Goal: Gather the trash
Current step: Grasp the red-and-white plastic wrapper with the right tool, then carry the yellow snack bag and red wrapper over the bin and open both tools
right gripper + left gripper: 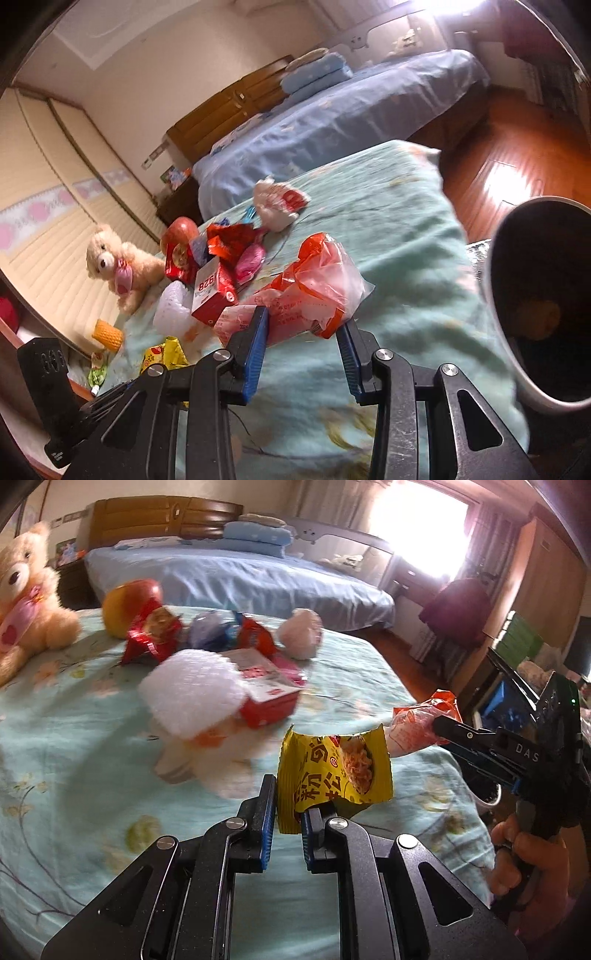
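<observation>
Two tools grip wrappers, left (288,825) yellow, right (303,339) orange, above a teal floral bedspread (74,775) near a blue bed (240,576).

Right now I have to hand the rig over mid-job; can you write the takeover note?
Left gripper: shut on the yellow snack wrapper, lifted off the bed.
Right gripper: holds the orange-and-clear plastic bag, close to the dark trash bin.
In the bin: something orange at the bottom.
Left on the bedspread: red wrappers, red-and-white carton, white foam net, crumpled white bag. Apple and teddy bear probably stay.
</observation>
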`<state>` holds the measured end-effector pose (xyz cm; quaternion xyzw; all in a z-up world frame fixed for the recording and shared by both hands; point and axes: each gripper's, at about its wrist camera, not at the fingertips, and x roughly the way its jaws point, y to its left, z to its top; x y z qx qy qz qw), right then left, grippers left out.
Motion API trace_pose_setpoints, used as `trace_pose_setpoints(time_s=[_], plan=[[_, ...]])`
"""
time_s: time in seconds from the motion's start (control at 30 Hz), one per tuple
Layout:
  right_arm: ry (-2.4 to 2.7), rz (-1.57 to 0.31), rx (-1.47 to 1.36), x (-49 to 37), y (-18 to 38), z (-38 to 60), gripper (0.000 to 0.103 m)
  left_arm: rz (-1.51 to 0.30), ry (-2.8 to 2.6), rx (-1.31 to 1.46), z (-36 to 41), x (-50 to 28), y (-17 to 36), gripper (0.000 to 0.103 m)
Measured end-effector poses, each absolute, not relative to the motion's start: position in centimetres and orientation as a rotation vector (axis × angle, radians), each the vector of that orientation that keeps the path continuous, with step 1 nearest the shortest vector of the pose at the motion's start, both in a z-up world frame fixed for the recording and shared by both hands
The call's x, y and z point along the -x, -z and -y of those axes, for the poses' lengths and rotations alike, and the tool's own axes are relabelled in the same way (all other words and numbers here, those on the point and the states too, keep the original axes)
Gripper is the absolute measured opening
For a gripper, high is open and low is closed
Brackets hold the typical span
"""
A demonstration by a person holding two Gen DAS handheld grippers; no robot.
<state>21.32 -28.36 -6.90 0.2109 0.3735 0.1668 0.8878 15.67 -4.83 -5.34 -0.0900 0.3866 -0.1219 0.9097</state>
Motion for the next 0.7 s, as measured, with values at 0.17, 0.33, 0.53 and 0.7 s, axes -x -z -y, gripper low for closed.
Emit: trace_pose_setpoints(time_s=[0.17, 0.33, 0.53, 0.7], plan=[[-0.296, -0.748, -0.457, -20.1, 6.5, 30.7, 0.037, -0.796, 0.296, 0.162, 7.1, -15.9, 5.1, 0.011], [-0.248, -0.729, -0.474, -18.8, 6.3, 33.1, 0.037, -0.797, 0.346, 0.143, 9.5, -16.4, 4.9, 0.011], [-0.190, -0.708, -0.489, -17.6, 6.1, 35.7, 0.037, -0.793, 0.398, 0.111, 12.7, -16.5, 4.5, 0.011], [-0.148, -0.694, -0.491, -16.7, 6.0, 37.3, 0.037, -0.793, 0.428, 0.089, 14.6, -16.7, 4.2, 0.011]])
